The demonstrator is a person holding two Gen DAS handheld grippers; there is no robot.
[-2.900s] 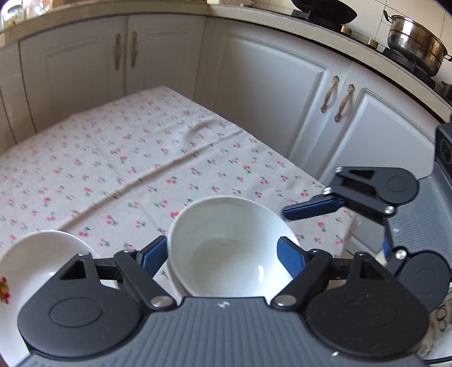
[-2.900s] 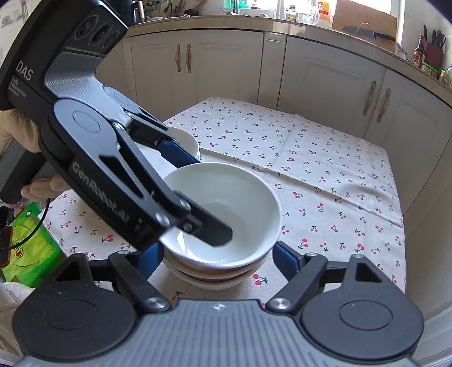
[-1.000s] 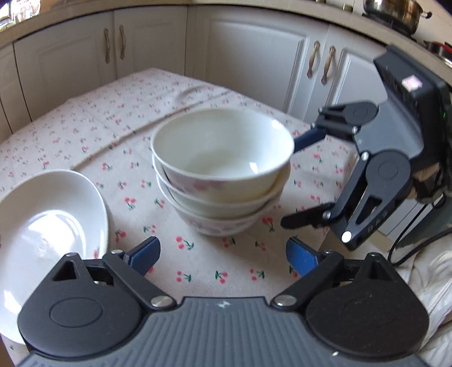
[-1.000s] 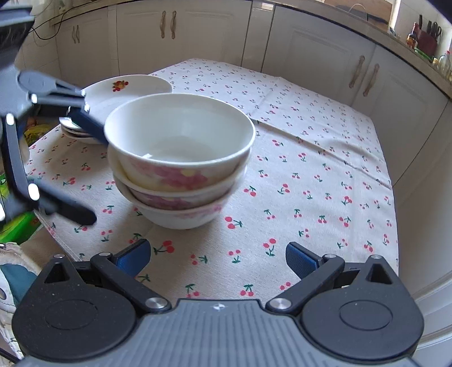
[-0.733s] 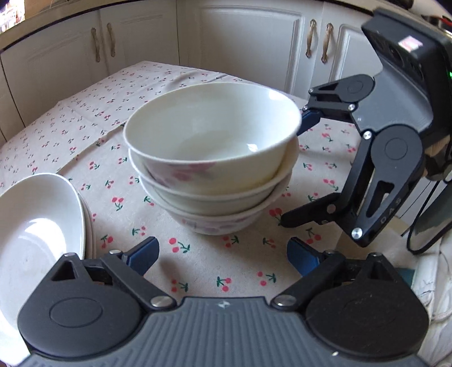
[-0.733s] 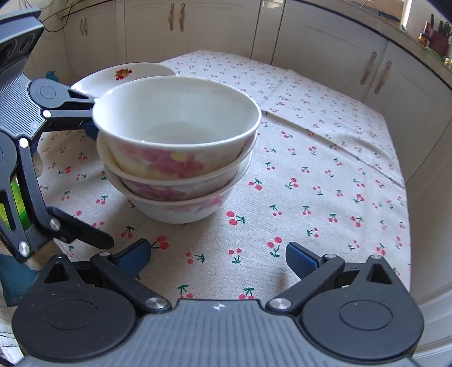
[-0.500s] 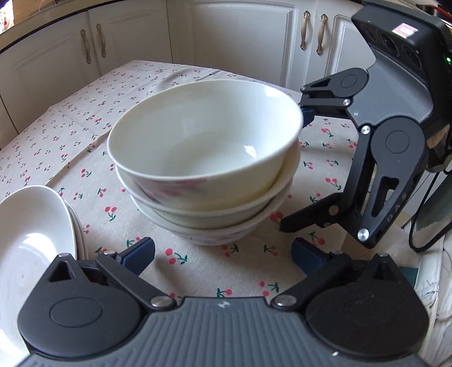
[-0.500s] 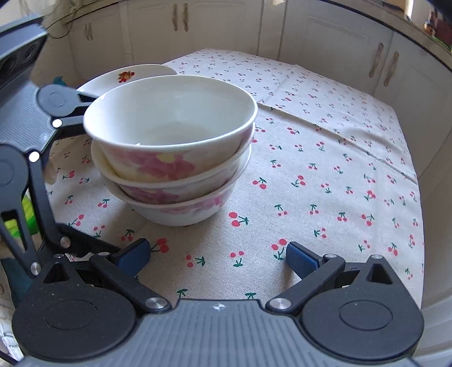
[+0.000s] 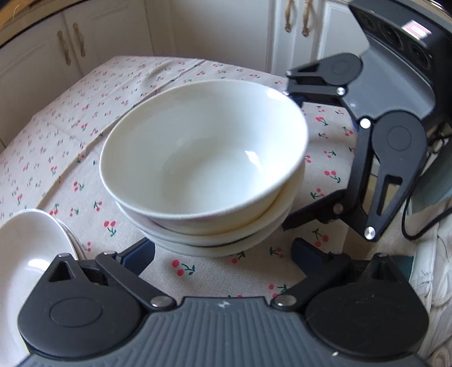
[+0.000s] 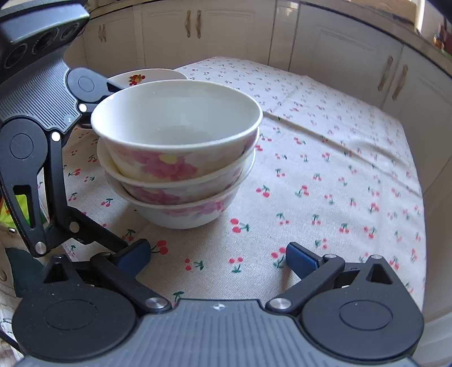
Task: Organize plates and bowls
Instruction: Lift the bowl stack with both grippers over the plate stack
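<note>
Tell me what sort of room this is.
Most likely a home kitchen: cream cabinet doors with rope handles wrap around a table under a cherry-print cloth, which carries three stacked floral ceramic bowls.

Three stacked bowls, one pile of plates, count unclear.

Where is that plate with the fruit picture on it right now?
In the right wrist view the plate sits on the cherry tablecloth at upper left, just behind the stack of bowls and beside the left gripper.
</note>
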